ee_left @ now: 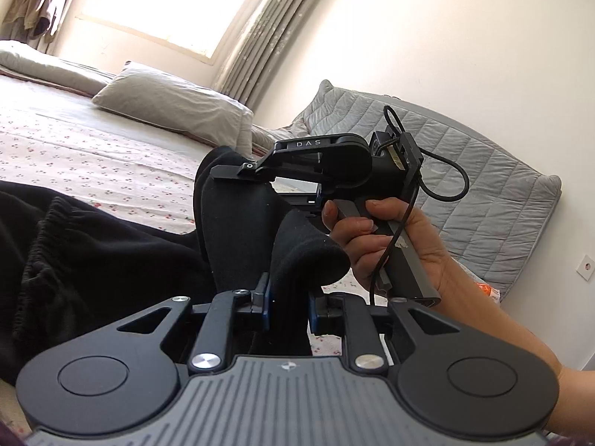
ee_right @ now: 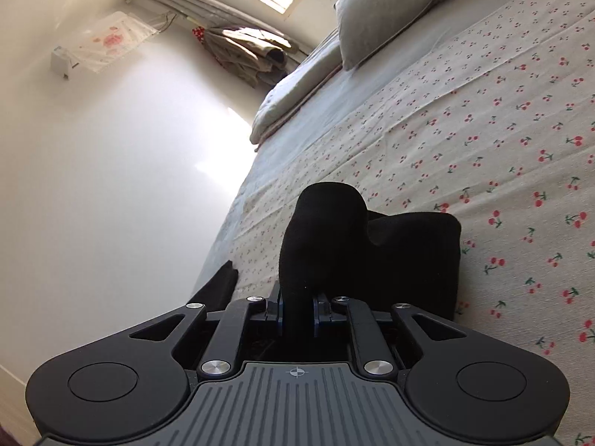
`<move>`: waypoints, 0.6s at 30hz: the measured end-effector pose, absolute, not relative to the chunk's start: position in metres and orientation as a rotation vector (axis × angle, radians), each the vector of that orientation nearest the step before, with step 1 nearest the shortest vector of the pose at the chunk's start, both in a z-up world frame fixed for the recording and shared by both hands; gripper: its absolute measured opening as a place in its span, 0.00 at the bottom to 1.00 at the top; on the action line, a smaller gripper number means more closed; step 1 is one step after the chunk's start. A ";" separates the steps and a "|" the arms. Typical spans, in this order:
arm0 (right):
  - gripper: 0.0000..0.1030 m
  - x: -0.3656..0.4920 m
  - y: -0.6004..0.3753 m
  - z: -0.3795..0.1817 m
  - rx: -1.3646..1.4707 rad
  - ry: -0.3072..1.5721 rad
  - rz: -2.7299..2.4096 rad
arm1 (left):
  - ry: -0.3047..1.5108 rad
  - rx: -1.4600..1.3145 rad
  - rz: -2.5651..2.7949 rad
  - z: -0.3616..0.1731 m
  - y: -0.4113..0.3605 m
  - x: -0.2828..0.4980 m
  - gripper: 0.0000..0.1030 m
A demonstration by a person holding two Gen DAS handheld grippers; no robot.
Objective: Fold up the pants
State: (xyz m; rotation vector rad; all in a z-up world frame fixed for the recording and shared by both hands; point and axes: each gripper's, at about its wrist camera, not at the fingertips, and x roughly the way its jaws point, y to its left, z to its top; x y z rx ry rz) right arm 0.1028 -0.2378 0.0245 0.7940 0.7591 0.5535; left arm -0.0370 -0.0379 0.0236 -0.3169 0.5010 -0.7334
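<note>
Black pants (ee_left: 111, 260) lie on the cherry-print bed sheet (ee_left: 74, 156), their elastic waistband at the left. My left gripper (ee_left: 290, 297) is shut on a raised fold of the black cloth. Just beyond it, a hand (ee_left: 390, 245) holds my right gripper (ee_left: 227, 174), whose fingers pinch another bunch of the same cloth close by. In the right wrist view my right gripper (ee_right: 297, 308) is shut on a black hump of the pants (ee_right: 409, 252), which hangs down onto the sheet (ee_right: 483, 130). Both held ends are lifted off the bed, side by side.
A grey pillow (ee_left: 167, 104) and a folded blanket (ee_left: 44, 63) lie at the head of the bed by the window. A grey quilted pad (ee_left: 465, 186) leans on the wall at right. Clothes (ee_right: 245, 52) hang near the curtain. A white wall (ee_right: 111, 186) borders the bed.
</note>
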 end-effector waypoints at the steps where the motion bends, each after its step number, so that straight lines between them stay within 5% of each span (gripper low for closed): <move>1: 0.14 0.108 -0.226 0.021 0.783 0.774 0.559 | 0.516 -0.322 -0.726 0.020 -0.029 -0.036 0.19; 4: 0.17 0.122 -0.195 0.004 0.757 0.832 0.566 | 0.548 -0.342 -0.744 0.009 -0.007 -0.032 0.24; 6: 0.19 0.129 -0.180 -0.008 0.742 0.865 0.552 | 0.549 -0.351 -0.842 0.003 0.005 -0.028 0.42; 8: 0.22 0.135 -0.172 -0.018 0.737 0.895 0.536 | 0.555 -0.329 -0.869 0.000 0.016 -0.028 0.76; 9: 0.27 0.137 -0.169 -0.023 0.738 0.906 0.537 | 0.551 -0.313 -0.867 0.000 0.018 -0.028 0.80; 13: 0.47 0.137 -0.166 -0.025 0.753 0.893 0.577 | 0.539 -0.314 -0.845 0.004 0.022 -0.024 0.85; 18: 0.58 0.123 -0.166 -0.012 0.747 0.872 0.607 | 0.573 -0.356 -0.839 0.007 0.018 0.002 0.89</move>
